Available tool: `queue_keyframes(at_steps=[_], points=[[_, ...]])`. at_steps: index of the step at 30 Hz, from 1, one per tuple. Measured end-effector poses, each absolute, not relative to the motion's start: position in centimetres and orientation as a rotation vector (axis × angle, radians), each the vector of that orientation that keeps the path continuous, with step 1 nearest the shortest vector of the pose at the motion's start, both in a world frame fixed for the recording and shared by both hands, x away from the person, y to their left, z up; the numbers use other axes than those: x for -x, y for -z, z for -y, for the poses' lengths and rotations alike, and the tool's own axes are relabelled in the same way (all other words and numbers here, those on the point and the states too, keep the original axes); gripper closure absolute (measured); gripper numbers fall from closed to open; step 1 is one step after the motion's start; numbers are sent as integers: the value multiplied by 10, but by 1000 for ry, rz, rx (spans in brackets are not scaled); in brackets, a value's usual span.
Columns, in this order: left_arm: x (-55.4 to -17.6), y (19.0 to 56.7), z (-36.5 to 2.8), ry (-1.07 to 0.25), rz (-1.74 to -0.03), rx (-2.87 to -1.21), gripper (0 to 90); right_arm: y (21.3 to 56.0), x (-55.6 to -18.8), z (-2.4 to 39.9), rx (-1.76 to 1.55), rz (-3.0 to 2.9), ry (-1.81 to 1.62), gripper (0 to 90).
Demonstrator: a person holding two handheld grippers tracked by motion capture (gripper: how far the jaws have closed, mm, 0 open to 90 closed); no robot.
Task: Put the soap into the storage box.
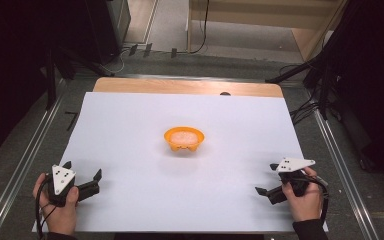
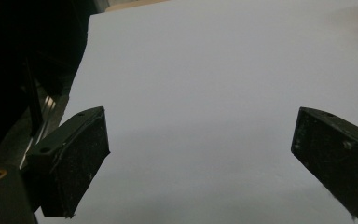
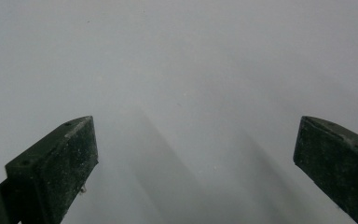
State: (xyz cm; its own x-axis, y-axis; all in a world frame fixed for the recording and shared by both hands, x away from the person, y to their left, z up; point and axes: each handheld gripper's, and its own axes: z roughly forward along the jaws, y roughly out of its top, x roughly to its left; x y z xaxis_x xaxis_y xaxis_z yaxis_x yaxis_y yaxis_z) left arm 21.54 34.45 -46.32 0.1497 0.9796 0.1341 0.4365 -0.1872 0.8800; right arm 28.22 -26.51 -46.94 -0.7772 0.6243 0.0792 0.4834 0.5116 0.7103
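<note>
An orange bowl with something pale pink inside sits in the middle of the white sheet. My left gripper rests near the front left corner of the sheet, held in a hand, jaws wide apart and empty. My right gripper lies near the front right, also hand-held, open and empty. In the left gripper view the gripper faces bare white sheet. The right gripper likewise looks onto bare sheet. Both grippers are far from the bowl.
The sheet covers a wooden table whose far edge shows. Metal rails run along both sides. Dark stands and cables crowd the floor behind and to the right. A small dark object lies at the sheet's far edge.
</note>
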Motion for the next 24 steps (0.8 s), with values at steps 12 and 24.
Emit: queue_keyframes(at_steps=[12,24], points=[[-216,463,-345,-985,-1363,-1731,45,478,-266,286,-1014,-2520,-1126,0],[-216,463,-345,-981,-1364,-1731,45,483,-250,310,-1076,-2444,-1167,0]])
